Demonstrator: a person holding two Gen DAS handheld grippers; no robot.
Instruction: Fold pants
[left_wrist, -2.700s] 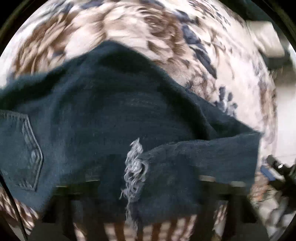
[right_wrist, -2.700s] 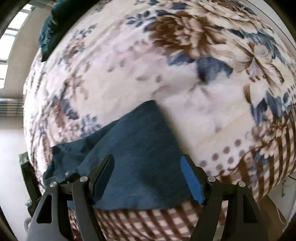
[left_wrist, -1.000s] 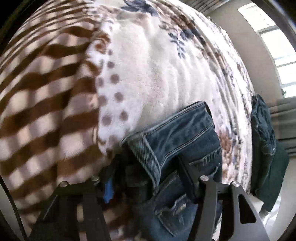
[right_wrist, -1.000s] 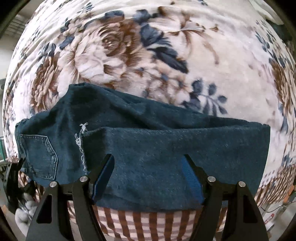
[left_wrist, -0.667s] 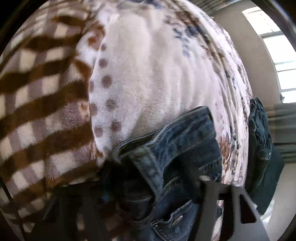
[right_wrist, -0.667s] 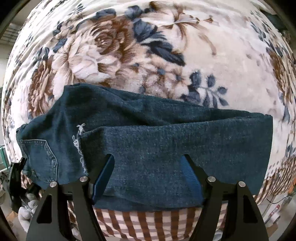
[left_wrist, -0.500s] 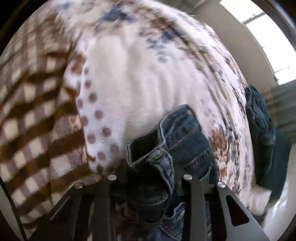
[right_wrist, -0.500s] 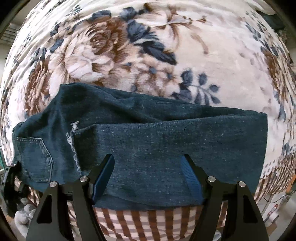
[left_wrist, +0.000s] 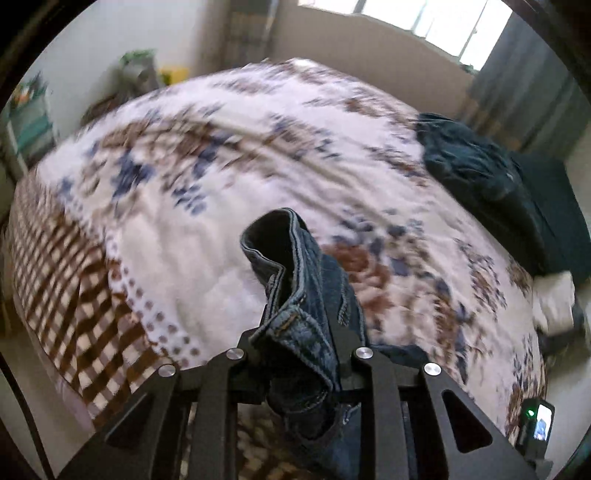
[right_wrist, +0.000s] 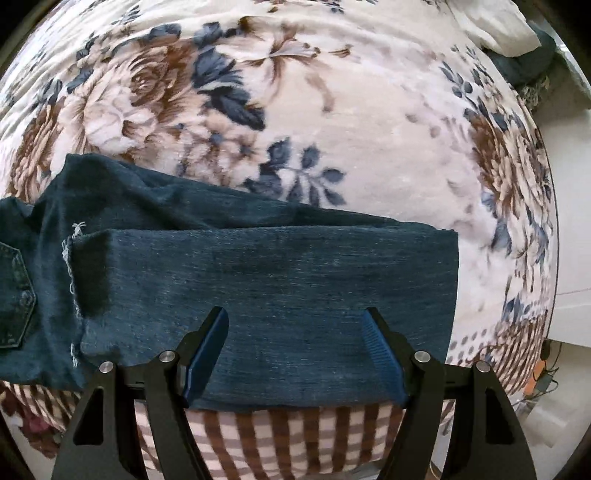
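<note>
Dark blue jeans (right_wrist: 258, 280) lie on a floral blanket (right_wrist: 332, 110), folded lengthwise, with the legs running to the right and a back pocket at the far left. My right gripper (right_wrist: 295, 328) is open just above the near edge of the legs and holds nothing. My left gripper (left_wrist: 301, 339) is shut on the jeans' waistband (left_wrist: 291, 280) and holds it bunched and lifted above the blanket.
A pile of dark clothes (left_wrist: 476, 166) lies at the far right of the bed in the left wrist view. A white pillow (right_wrist: 498, 26) sits at the far right corner. The checked blanket border (right_wrist: 277, 428) hangs over the near bed edge.
My left gripper closed on the waistband and lifted it off the blanket, tilting the view up toward the room. My right gripper stayed open over the legs, nearly still.
</note>
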